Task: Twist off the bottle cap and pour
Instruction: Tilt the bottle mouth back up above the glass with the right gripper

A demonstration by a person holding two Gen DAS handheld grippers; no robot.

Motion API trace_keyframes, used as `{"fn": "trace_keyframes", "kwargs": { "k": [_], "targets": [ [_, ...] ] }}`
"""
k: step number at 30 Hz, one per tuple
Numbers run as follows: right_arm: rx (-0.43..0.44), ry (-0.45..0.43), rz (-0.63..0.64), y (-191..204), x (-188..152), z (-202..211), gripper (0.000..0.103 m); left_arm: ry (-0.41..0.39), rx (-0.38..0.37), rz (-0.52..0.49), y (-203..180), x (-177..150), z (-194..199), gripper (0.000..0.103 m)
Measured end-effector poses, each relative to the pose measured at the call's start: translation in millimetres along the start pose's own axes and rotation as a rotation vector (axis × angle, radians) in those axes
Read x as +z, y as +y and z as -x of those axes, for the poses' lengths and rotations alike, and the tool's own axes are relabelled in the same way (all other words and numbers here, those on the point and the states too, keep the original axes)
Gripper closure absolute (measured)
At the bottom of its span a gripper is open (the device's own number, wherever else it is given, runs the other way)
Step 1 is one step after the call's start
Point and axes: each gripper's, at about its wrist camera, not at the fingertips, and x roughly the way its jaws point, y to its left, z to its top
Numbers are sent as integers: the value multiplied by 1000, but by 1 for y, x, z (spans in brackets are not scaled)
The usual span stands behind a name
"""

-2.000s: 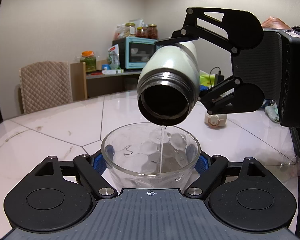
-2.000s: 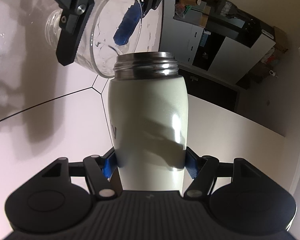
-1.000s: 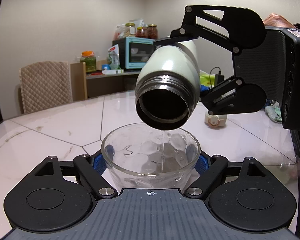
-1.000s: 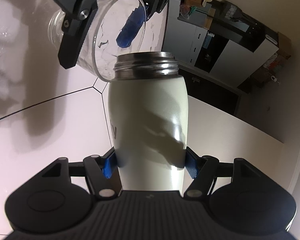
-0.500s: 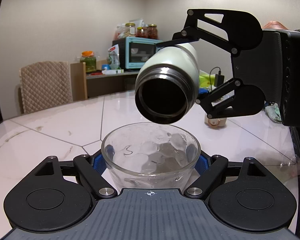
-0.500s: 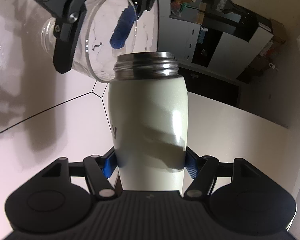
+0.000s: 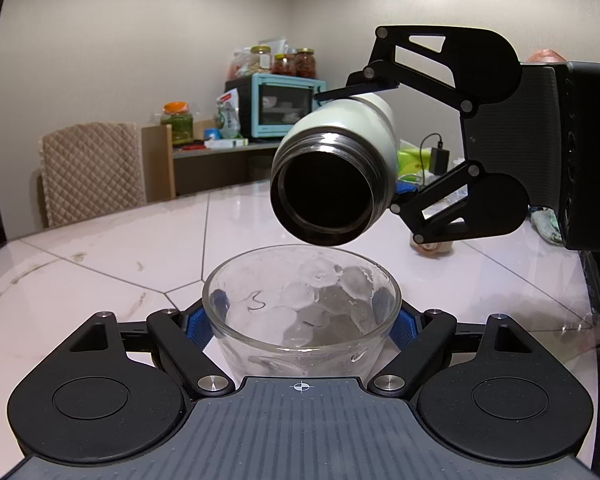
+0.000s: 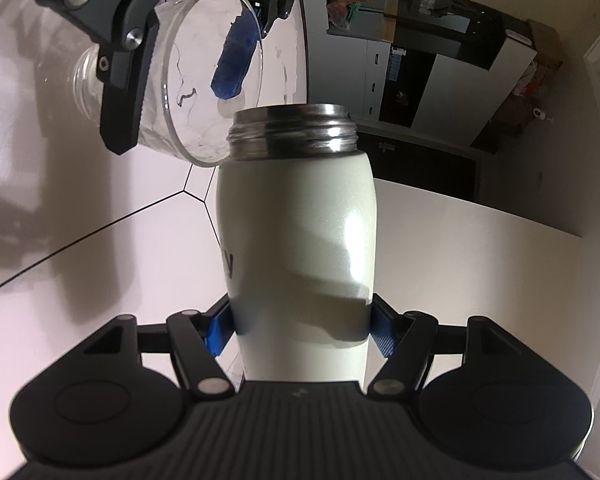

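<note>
White marble table (image 7: 100, 256) is lying under everything. Right gripper (image 8: 300, 332) is clamping the uncapped bottle (image 7: 340, 176), tipped above the glass (image 7: 300, 300) at twelve o'clock; left gripper (image 7: 300, 320) is squeezing that glass. No stream is showing, so pouring looks nearly finished.

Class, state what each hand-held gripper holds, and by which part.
Left hand-held gripper: clear glass bowl, clamped at its lower sides. Right hand-held gripper: uncapped cream steel bottle, clamped around its lower body.
</note>
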Motion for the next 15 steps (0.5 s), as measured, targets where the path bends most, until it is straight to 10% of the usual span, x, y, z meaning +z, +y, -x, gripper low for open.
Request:
{"fn": "trace_keyframes", "kwargs": {
  "k": [15],
  "targets": [
    [12, -12, -61, 3, -9, 5, 33, 0, 19, 9, -1, 2, -1, 16]
  ]
}}
